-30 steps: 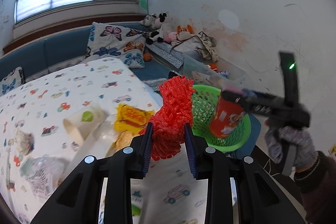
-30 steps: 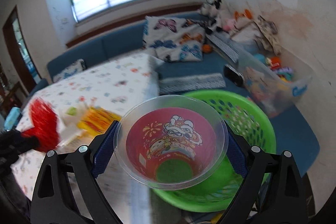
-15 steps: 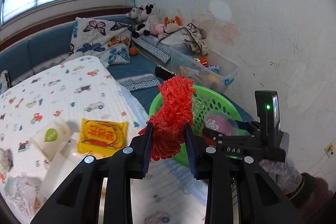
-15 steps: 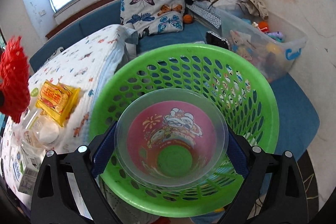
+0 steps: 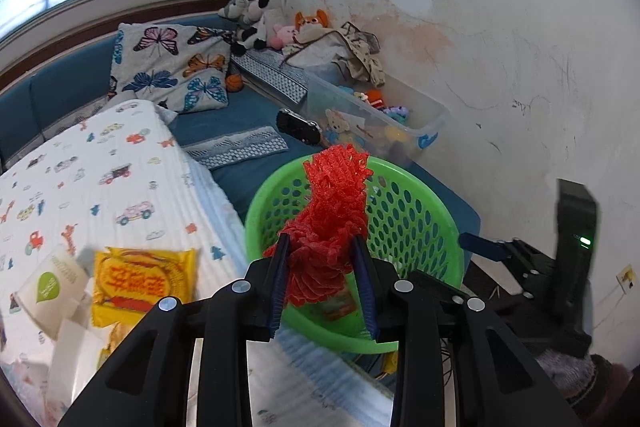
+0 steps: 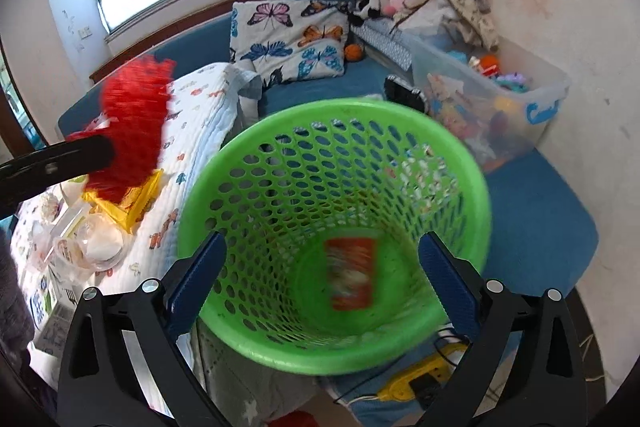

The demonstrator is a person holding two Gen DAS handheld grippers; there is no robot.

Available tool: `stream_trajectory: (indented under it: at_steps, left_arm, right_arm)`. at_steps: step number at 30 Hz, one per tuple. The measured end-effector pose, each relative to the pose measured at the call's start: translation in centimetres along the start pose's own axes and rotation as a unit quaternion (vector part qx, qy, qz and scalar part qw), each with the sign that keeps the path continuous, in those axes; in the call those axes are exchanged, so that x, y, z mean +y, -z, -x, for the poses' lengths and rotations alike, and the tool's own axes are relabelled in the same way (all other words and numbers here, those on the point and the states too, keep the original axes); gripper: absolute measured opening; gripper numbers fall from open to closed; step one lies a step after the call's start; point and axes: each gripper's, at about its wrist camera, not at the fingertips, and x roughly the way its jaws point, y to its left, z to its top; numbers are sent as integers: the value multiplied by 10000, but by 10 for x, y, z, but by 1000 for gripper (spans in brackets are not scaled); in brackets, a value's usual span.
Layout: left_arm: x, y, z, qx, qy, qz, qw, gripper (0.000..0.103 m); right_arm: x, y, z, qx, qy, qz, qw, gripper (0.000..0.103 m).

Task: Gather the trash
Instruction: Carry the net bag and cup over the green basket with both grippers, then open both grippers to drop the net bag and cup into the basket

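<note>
Cup (image 6: 351, 274) dropped from right gripper (image 6: 322, 277), jaws opening, empty, now in basket (image 6: 460, 163). Left gripper (image 5: 322, 269) clamps red mesh (image 5: 332, 211) at basket's 9 o'clock rim; centre over opening b4 release.

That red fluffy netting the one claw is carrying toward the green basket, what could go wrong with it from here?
The red netting is bulky and frayed, so it might snag on the left gripper pads, or catch on the green basket rim and hang outside. The right gripper, its jaws opening with nothing between them, hovers over the basket mouth above the red cup inside, so the two tools might bump. The basket stands close beside the bed, and a knock could tip it.
</note>
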Motion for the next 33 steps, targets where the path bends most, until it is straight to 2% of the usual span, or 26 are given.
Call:
stream_trajectory:
  at_steps: [13,15,17,20,33]
  left_arm:
    - [-22,-2,-38,354,17,-127,9993,41]
    - [-24,-1,-40,383,5,-118,9992,54]
    - [-24,-1,-39,354,11,-102,9993,55]
    - [-26,0,-37,316,10,-153,9994,65]
    - [-5,9,3,80,-29,90,9999,67]
  right_arm:
    - [-1,18,27,-151,153,119,9997,96]
    - [-2,19,28,-141,140,85,9998,96]
    - [-2,21,30,-150,138,82,9998,96]
    - [-3,22,32,-163,123,56,9998,96]
    - [10,25,42,-236,20,36,9997,96]
